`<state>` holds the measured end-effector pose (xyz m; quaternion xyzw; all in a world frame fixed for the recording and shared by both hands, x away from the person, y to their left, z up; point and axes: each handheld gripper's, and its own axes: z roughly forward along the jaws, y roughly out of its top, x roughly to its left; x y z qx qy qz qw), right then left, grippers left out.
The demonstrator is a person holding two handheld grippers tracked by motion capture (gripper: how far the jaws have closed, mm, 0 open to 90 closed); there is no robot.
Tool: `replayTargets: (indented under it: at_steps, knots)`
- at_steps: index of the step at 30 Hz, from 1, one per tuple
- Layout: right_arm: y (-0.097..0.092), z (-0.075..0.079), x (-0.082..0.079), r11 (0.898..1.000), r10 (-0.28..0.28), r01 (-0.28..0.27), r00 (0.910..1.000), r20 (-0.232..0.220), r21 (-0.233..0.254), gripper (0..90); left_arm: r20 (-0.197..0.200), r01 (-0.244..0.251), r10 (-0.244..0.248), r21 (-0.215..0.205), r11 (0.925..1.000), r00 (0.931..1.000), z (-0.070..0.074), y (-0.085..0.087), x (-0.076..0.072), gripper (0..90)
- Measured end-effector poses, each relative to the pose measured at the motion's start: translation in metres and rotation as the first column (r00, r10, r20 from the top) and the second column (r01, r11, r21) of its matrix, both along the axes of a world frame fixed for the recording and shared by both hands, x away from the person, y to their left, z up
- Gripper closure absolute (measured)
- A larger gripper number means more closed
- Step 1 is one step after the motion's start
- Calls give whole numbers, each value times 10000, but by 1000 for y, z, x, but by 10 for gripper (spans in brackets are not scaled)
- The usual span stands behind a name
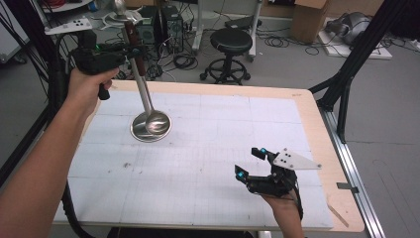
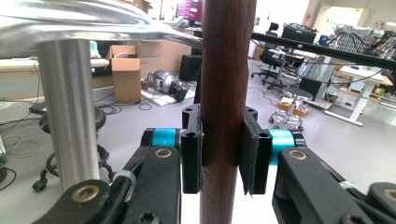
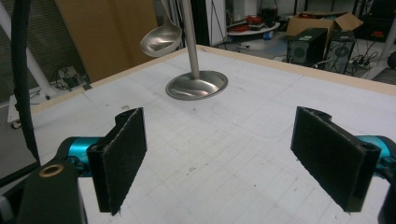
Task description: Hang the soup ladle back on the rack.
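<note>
Left gripper [image 2: 223, 161] is clamping the dark brown wooden handle [image 2: 227, 93] of a ladle, holding it raised beside a steel stand with a round dish-shaped base [image 1: 150, 126] sitting on the white gridded tabletop [image 1: 208, 163]. Right gripper [image 3: 233, 154] is hovering low over the tabletop's near right part, jaws spread wide apart, gripping nothing.

The left gripper [image 2: 223, 161] has its two black jaws clamped on an upright dark brown wooden handle [image 2: 227, 70]; beside it at left stands a shiny vertical steel post [image 2: 70, 112], touching neither jaw
</note>
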<state>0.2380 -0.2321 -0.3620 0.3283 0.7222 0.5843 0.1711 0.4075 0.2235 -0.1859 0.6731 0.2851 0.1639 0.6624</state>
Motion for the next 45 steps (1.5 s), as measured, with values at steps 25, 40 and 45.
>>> replayTargets:
  at_steps: [25,40,45]
  knots:
    - [-5,0,-2,9997,-220,221,9997,55,-53,172,343,-967,957,271,9949,9948,-19,17,-27,473]
    - [-20,-3,-3,9960,-835,838,9964,127,-312,172,623,-1271,1242,446,9909,9903,-78,48,-98,286]
    - [-24,-4,-6,9940,-1040,1044,9945,123,-320,172,453,-1446,1427,409,9886,9887,-105,50,-117,203]
